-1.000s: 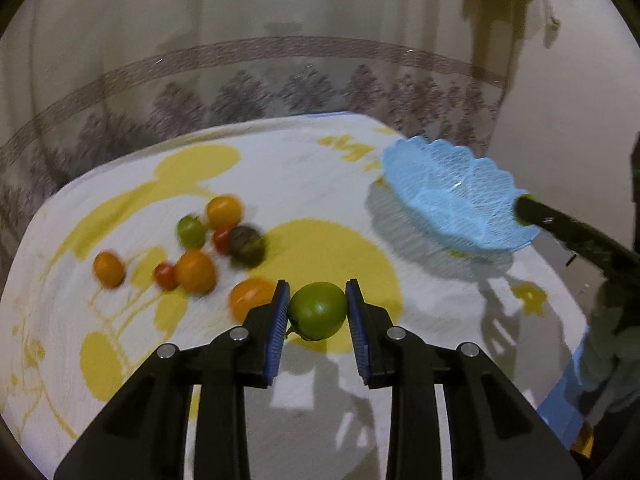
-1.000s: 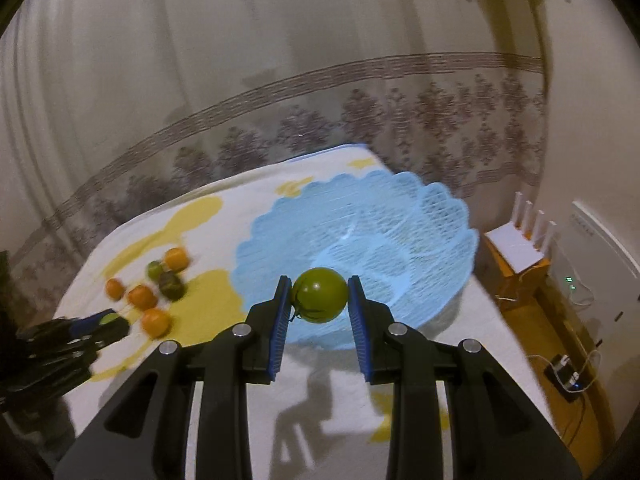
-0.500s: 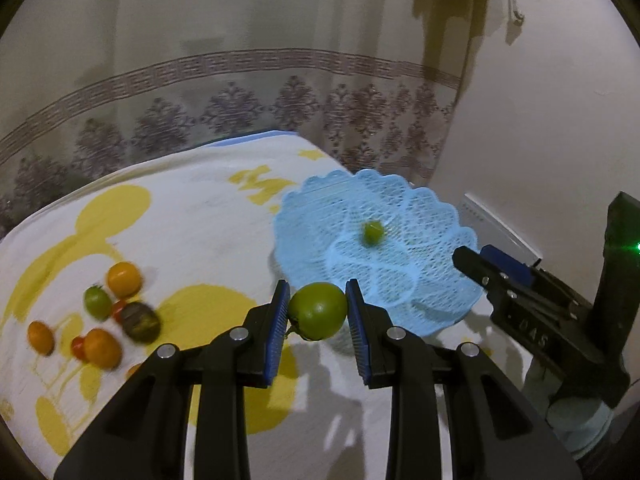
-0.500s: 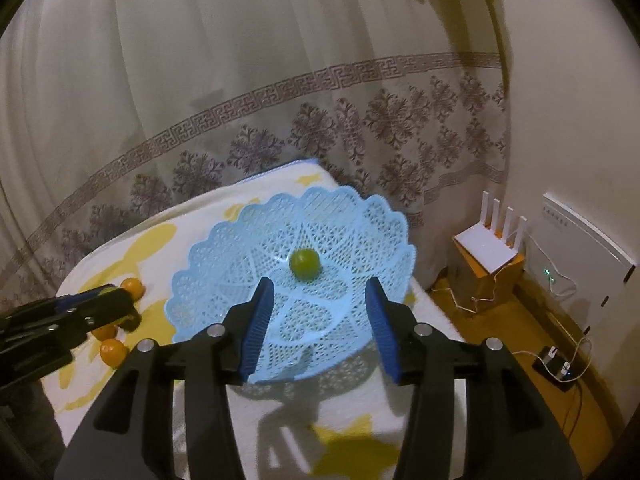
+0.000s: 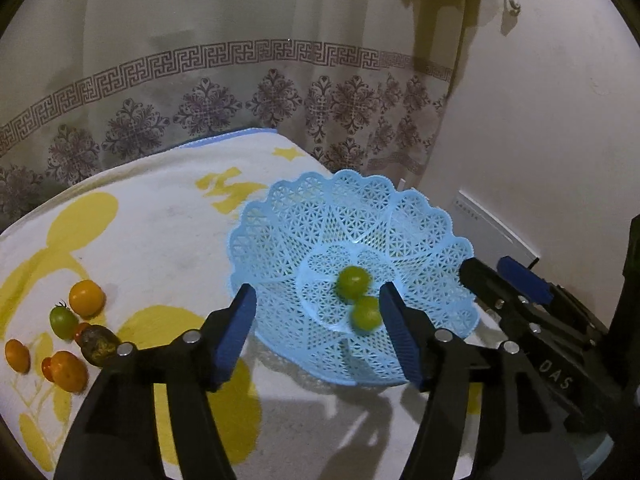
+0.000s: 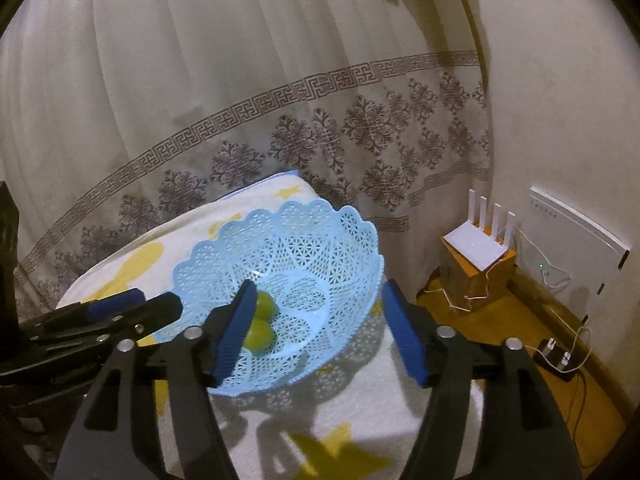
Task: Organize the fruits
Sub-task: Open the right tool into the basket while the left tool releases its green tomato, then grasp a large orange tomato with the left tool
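A light blue lattice basket (image 5: 280, 216) sits on the white and yellow cloth (image 5: 160, 216); it also shows in the right wrist view (image 6: 352, 248). Two green fruits lie in its middle, one (image 5: 353, 282) behind the other (image 5: 365, 313), and both show in the right wrist view (image 6: 267, 306) (image 6: 260, 334). My left gripper (image 5: 324, 332) is open and empty just in front of the basket. My right gripper (image 6: 320, 332) is open and empty above the basket's near rim. Several orange, green and dark fruits (image 5: 86, 298) lie on the cloth at the left.
A patterned curtain (image 5: 240, 80) hangs behind the table. The right gripper's body (image 5: 536, 320) shows right of the basket. A white router (image 6: 476, 244) on an orange box, a wall panel (image 6: 576, 236) and cables are on the floor at right.
My left gripper has opened and let its green fruit drop into the basket beside the first one. My right gripper has opened wider and stays over the basket.
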